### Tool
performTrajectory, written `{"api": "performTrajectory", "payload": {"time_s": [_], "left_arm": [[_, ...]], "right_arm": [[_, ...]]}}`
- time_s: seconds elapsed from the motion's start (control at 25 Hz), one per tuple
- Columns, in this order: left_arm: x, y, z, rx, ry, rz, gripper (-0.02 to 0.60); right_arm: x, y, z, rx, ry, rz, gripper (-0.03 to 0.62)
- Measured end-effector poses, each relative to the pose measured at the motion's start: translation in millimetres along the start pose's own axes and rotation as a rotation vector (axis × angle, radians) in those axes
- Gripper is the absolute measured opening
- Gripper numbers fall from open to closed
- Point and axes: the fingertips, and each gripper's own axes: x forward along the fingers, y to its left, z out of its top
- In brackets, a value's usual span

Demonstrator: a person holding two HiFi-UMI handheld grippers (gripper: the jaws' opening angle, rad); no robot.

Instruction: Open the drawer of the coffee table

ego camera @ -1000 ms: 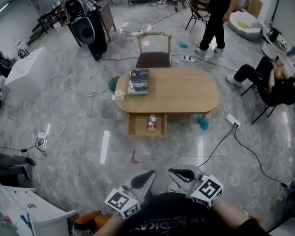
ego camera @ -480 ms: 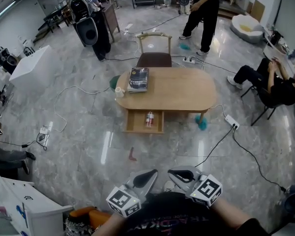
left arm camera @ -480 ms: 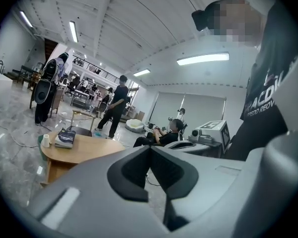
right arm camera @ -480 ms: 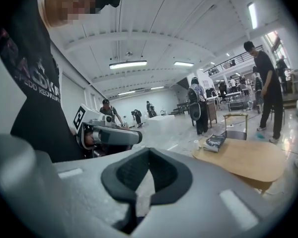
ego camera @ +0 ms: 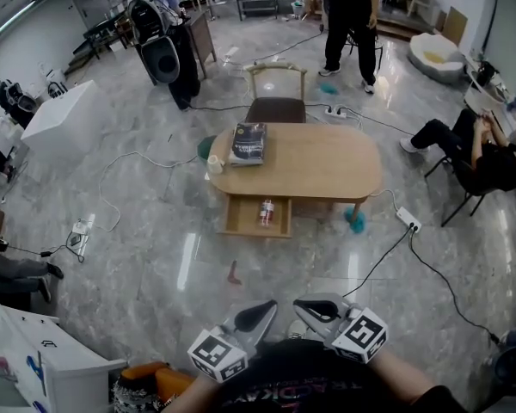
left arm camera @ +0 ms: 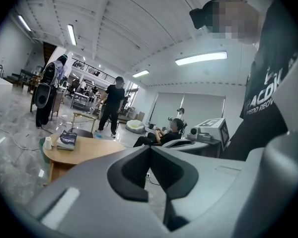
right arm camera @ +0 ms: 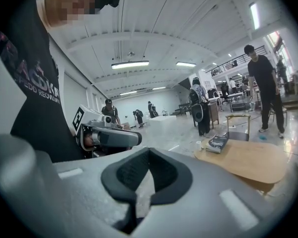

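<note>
Beyond the coffee table (ego camera: 327, 166), the standing person (ego camera: 348, 15) is further left than before. Its drawer (ego camera: 241, 218) stands open, far from the left gripper (ego camera: 265, 308) and right gripper (ego camera: 305, 305), both pressed together, empty.

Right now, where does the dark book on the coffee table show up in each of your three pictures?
Head view: the book is above centre, on the left end of the coffee table.
Left gripper view: the book is far left, just below mid-height.
Right gripper view: the book is right of centre, just below mid-height.
Shared landmark: the white cup stands beside the book in all three.
</note>
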Motion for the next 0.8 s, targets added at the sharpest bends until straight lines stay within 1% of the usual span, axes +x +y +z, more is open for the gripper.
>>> {"api": "performTrajectory", "payload": {"time_s": [0.2,0.8], "left_arm": [[-0.6,-1.6,-5.5,-0.012,0.004,-0.003,0.006],[-4.8,-8.7,-10.6,0.005,0.024,-0.015,0.006]], "right_arm": [[0.7,3.2,-4.1,-0.001,0.009,0.008,0.002],[1.3,12.9,-9.6,0.007,0.006,0.012,0.002]]}}
